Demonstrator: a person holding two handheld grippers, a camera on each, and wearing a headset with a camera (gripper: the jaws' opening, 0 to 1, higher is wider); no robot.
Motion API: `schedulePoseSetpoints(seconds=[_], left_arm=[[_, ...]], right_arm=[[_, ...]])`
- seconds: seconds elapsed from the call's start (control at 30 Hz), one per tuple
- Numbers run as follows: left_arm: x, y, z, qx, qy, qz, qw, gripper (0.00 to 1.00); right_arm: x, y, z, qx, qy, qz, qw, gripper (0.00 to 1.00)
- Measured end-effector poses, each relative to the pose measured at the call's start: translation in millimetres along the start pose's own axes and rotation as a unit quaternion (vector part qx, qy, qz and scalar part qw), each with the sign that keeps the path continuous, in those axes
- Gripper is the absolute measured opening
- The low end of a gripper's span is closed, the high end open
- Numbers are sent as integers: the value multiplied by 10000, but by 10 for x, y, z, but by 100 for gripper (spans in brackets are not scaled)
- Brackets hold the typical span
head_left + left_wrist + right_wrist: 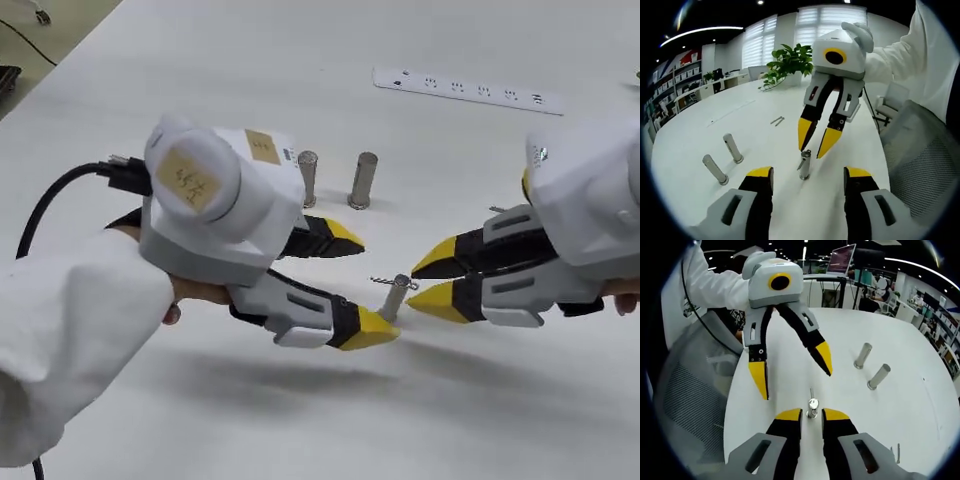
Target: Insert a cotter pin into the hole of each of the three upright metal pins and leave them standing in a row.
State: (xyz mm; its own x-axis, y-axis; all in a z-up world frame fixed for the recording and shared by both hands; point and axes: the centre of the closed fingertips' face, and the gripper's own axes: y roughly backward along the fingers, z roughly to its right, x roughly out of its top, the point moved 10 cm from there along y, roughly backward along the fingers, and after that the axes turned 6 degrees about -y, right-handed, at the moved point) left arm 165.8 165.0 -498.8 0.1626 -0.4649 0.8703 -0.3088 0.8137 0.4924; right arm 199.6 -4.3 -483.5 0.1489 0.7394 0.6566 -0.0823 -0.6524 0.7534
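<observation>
- Head view: left gripper (370, 288) is hovering, jaws wide apart.
- Cotter pin (390, 283) is sitting through the near metal pin (397, 300).
- Right gripper (416, 281) is holding its jaws slightly apart.

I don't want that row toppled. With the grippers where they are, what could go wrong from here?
1. The right gripper, open, has its tips right beside the near metal pin; a small nudge might topple it.
2. The cotter pin juts sideways from the pin's top, so a jaw could snag it and drag it out.
3. The left gripper, wide open, flanks the same pin and could bump it.
</observation>
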Motion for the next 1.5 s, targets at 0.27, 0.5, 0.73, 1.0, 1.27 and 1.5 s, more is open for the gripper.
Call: schedulePoseSetpoints(seconds=[0.27,0.5,0.73,1.0,1.27,1.5], left_arm=[[20,150,77,238,250,46,9994,85],[-22,224,127,269,621,172,9976,99],[-39,311,153,476,645,70,9968,99],[-12,368,189,601,783,121,9950,99],[-17,399,157,787,799,198,9935,96],[-7,437,135,866,844,277,9923,95]], right_arm=[[17,-79,-15,84,-60,-11,9999,13],[11,-148,7,94,-60,-19,9999,12],[-24,-178,12,123,-77,-60,9999,11],[-40,-210,-3,172,-95,5,9998,9],[-55,-257,8,163,-97,-5,9998,7],[-43,-267,32,140,-94,-48,9998,4]])
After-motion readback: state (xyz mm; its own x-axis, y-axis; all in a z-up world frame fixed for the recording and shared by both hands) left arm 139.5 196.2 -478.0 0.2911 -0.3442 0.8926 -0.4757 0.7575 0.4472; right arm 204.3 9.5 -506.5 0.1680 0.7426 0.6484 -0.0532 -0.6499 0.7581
